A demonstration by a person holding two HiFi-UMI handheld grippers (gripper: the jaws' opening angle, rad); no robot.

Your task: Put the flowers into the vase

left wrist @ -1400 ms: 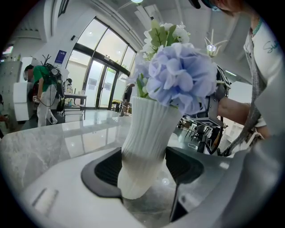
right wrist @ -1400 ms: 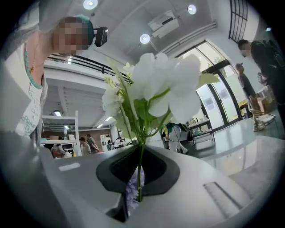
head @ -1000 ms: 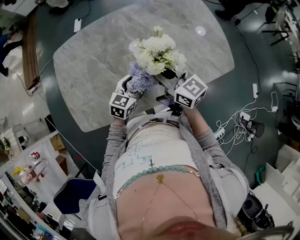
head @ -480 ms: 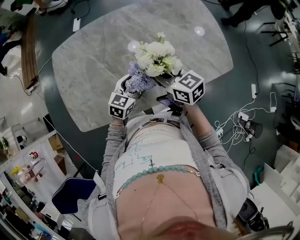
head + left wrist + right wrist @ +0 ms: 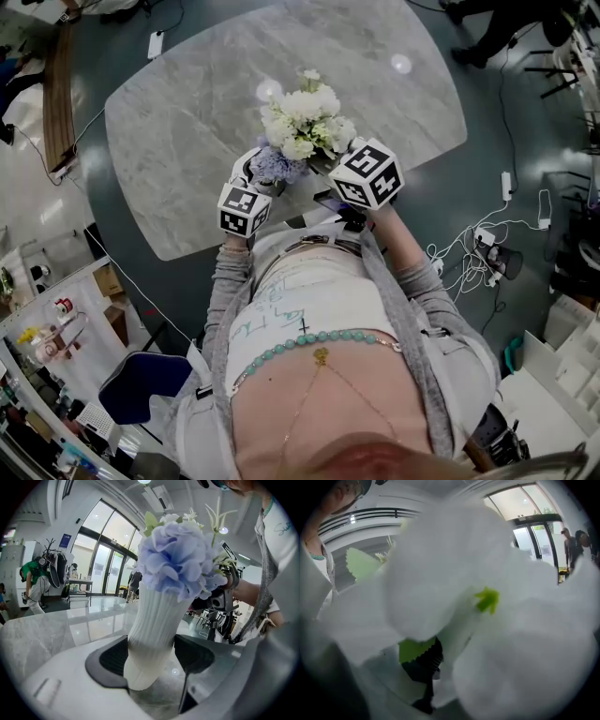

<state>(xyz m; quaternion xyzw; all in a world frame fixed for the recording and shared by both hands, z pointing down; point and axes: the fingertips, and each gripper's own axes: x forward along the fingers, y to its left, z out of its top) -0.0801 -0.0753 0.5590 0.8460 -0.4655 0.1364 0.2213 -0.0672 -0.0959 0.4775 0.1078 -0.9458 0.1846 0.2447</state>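
A white ribbed vase (image 5: 152, 634) stands on the grey marble table (image 5: 178, 122) with a pale blue hydrangea (image 5: 176, 559) in its mouth. My left gripper (image 5: 151, 663) is shut on the vase's lower part, a black pad pressed to each side. In the head view the hydrangea (image 5: 276, 166) sits just ahead of the left gripper (image 5: 257, 184). My right gripper (image 5: 334, 161) is shut on the stems of a bunch of white flowers (image 5: 302, 117), which hangs over the vase next to the hydrangea. White petals (image 5: 459, 588) fill the right gripper view; only a dark jaw tip shows.
The vase stands near the table's front edge, close to the person's body. Cables and a power strip (image 5: 473, 248) lie on the floor at the right. A blue chair (image 5: 141, 389) is at the lower left. People stand in the distance (image 5: 30, 581).
The right gripper has tipped forward and sunk, bringing the white flowers lower and closer to the vase and hydrangea. The left gripper and vase have stayed put.
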